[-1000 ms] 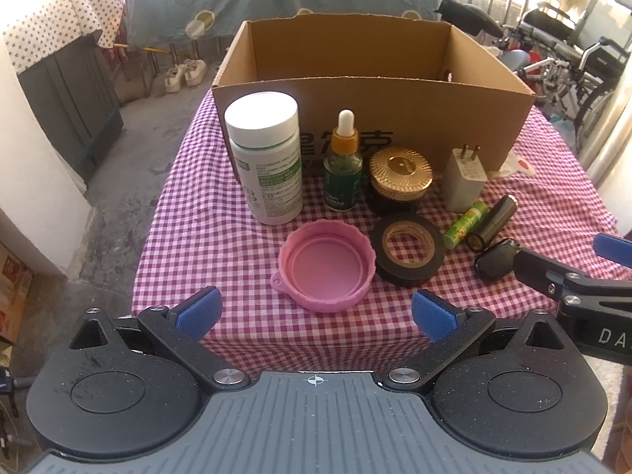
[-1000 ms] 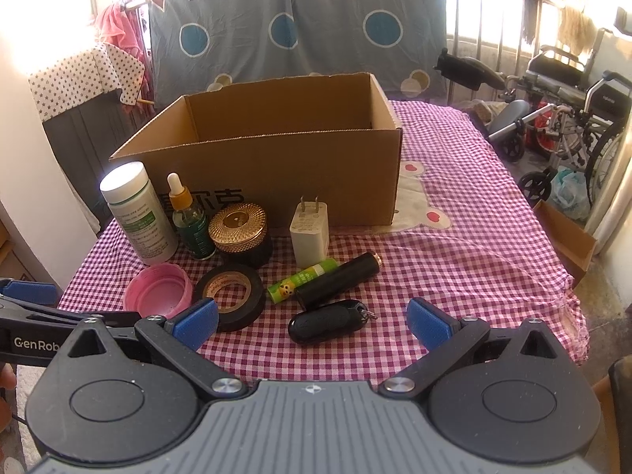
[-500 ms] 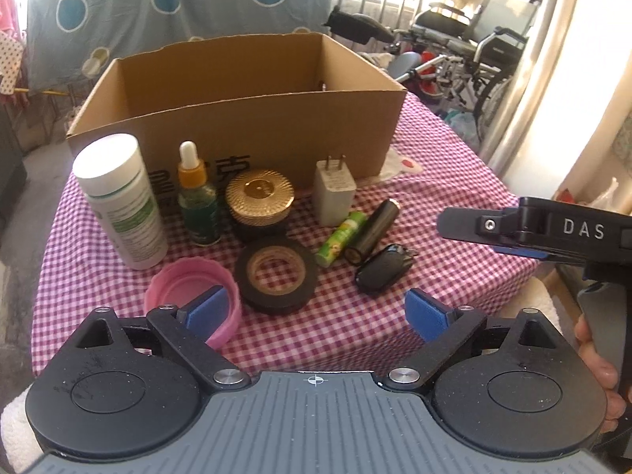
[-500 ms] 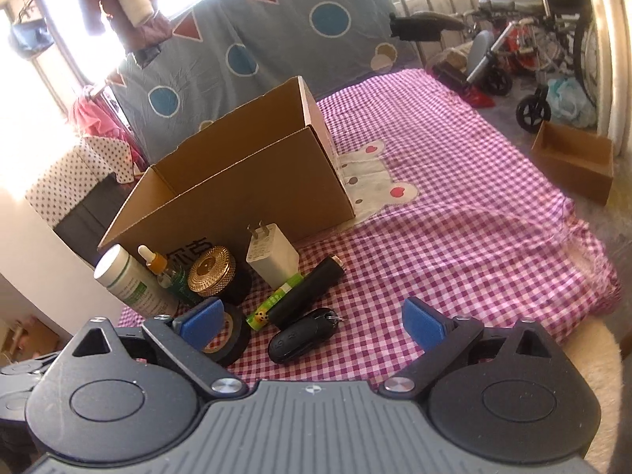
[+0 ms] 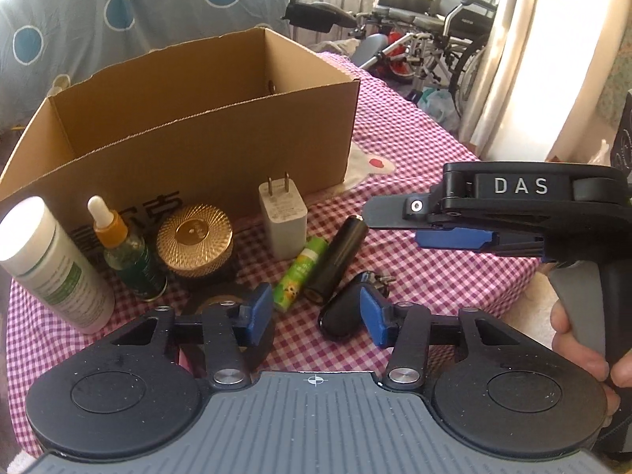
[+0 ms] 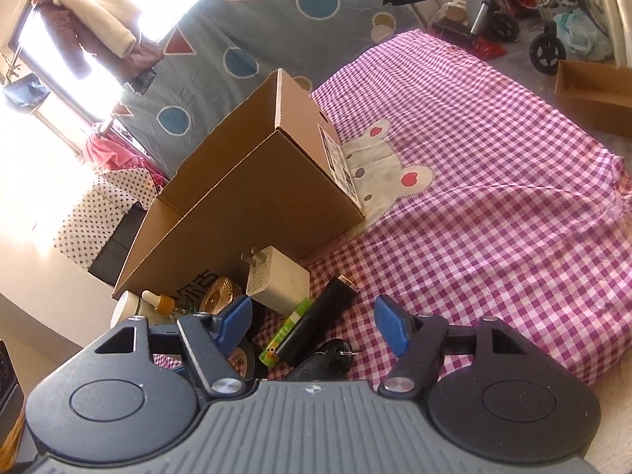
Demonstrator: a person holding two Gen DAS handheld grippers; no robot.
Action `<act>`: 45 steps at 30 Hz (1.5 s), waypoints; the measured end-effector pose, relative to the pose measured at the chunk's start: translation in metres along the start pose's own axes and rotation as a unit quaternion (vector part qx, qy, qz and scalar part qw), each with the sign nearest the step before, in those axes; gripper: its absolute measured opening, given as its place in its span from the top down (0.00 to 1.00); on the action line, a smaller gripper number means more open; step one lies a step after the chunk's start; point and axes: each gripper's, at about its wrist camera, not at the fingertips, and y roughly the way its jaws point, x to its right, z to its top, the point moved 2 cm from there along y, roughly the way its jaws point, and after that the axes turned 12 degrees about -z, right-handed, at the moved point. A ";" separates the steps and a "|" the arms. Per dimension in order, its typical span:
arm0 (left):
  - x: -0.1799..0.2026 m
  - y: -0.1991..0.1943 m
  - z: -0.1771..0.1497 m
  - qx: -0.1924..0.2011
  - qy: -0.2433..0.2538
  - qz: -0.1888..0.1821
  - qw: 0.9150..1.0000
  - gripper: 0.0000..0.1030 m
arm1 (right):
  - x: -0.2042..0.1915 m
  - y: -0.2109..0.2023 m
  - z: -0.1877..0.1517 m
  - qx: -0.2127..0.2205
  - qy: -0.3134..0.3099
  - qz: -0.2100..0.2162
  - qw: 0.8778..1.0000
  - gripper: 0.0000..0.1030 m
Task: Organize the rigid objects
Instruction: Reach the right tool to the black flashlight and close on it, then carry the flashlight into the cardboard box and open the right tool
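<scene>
Nothing visibly packed: cardboard box (image 5: 221, 146), centre frame, looks empty. Below it, unsorted: white bottle (image 5: 51, 264), charger (image 5: 282, 223), black cylinder (image 5: 335, 260), key fob (image 5: 341, 314). Left gripper (image 5: 316, 308), right gripper (image 6: 312, 318): fingers just narrowing, apart, clamping nothing.

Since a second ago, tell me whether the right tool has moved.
Yes. In the left wrist view the right tool has risen from the lower right edge and now hangs above the black cylinder, jaws just closing on nothing.
</scene>
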 end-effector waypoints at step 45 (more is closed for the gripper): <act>0.018 0.090 0.049 -0.057 0.071 0.023 0.996 0.78 | 0.035 0.074 0.023 -0.049 0.087 0.033 0.994 0.78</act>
